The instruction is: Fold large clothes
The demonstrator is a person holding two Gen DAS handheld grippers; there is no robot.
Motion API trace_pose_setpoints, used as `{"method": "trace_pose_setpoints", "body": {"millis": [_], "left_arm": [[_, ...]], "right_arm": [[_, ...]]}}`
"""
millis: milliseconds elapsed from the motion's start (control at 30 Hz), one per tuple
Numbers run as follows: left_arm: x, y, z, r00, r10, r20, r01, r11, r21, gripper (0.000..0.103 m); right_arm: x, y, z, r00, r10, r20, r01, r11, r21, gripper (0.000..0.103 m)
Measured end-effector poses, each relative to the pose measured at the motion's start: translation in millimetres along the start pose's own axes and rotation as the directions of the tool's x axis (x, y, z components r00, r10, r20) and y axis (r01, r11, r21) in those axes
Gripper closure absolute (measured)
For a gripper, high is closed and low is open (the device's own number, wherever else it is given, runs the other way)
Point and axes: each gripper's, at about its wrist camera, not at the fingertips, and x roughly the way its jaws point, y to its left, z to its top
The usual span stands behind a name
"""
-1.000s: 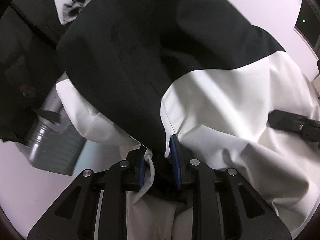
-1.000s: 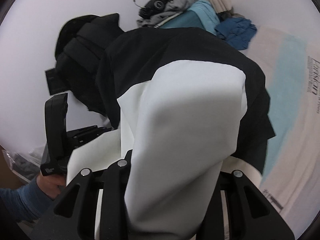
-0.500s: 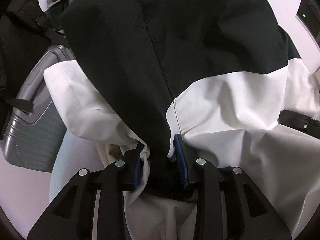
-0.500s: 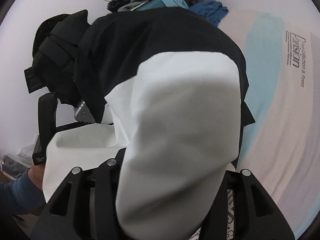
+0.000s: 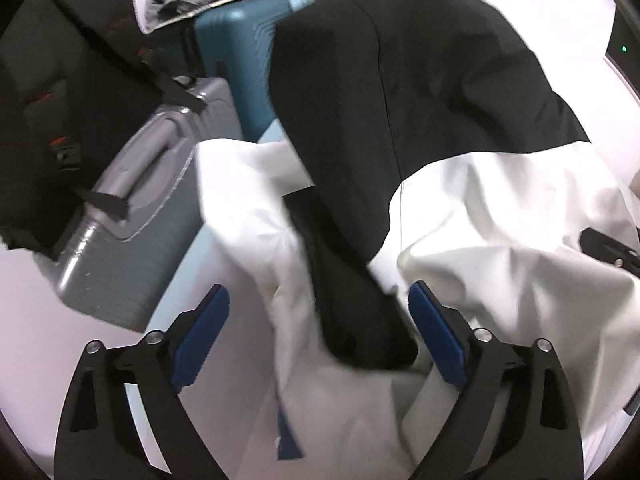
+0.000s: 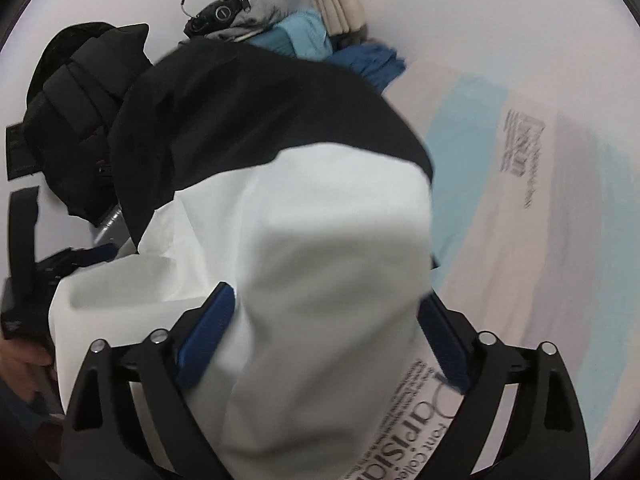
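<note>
garment (image 5: 472, 208): large black-and-white jacket, black upper panel, white lower part; seen bunched and draped over the striped bedding, motion-blurred in both views.
garment position: lies between the two grippers, with a black fold and white cloth falling into the gap of the left one; in the right wrist view (image 6: 320, 240) a white section fills the foreground.
left gripper (image 5: 320, 312): jaws opening, spread wide; blue pads (image 5: 200, 332) are seen clear of the cloth on the left side, the right pad is just beside the white fabric; nothing is clamped.
right gripper (image 6: 324, 316): jaws opening, wide apart; white cloth hangs between them, the left pad is seen touching its edge, no pinch is seen.
bedding (image 6: 500, 240): pale sheet with a light blue stripe and printed lettering, under the garment.
grey suitcase (image 5: 132, 220): hard shell, lies left of the garment in the left wrist view.
teal suitcase (image 5: 236, 44): stands behind the grey one, crumpled grey clothing is piled on top.
black backpack (image 6: 80, 120): sits at far left, partly behind the jacket.
hand (image 6: 20, 356): seen at lower left edge of the right wrist view, holding the other gripper's black body.
</note>
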Motion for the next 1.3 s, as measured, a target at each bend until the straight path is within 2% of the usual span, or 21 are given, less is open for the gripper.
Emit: {"method": "trace_pose_setpoints", "body": {"millis": [100, 267, 400, 433, 567, 667, 867, 1033, 1300], "left_arm": [[-18, -3, -7, 0.999, 0.029, 0.026, -0.028, 1.000, -0.009, 0.006], [-37, 4, -25, 0.998, 0.040, 0.050, -0.038, 0.999, -0.036, 0.006], [-66, -2, -47, 0.995, 0.059, 0.084, -0.056, 0.998, -0.036, 0.006], [-64, 0, -46, 0.994, 0.062, 0.088, -0.060, 0.998, -0.033, 0.006], [-96, -13, -74, 0.988, 0.090, 0.124, -0.084, 0.995, -0.051, 0.006], [-121, -22, -103, 0.986, 0.099, 0.134, -0.087, 0.992, -0.093, 0.006], [-178, -44, -169, 0.974, 0.153, 0.168, -0.127, 0.980, -0.155, 0.006], [-219, -53, -222, 0.968, 0.155, 0.197, -0.110, 0.969, -0.223, 0.006], [-244, -53, -277, 0.960, 0.163, 0.228, -0.109, 0.967, -0.230, 0.006]], "right_arm": [[-17, 6, 0, 0.998, -0.049, 0.038, 0.049, 0.999, 0.003, 0.008], [-43, 17, -7, 0.989, -0.125, 0.074, 0.125, 0.992, 0.008, 0.007], [-77, 30, -21, 0.966, -0.211, 0.146, 0.214, 0.977, -0.001, 0.008], [-86, 33, -23, 0.963, -0.220, 0.156, 0.222, 0.975, 0.002, 0.007], [-123, 48, -44, 0.948, -0.247, 0.201, 0.253, 0.968, -0.005, 0.007], [-154, 61, -67, 0.939, -0.253, 0.231, 0.267, 0.963, -0.030, 0.007], [-203, 78, -119, 0.946, -0.214, 0.244, 0.234, 0.971, -0.052, 0.008], [-235, 96, -167, 0.948, -0.199, 0.250, 0.223, 0.972, -0.072, 0.007], [-260, 122, -221, 0.944, -0.206, 0.256, 0.226, 0.973, -0.053, 0.007]]}}
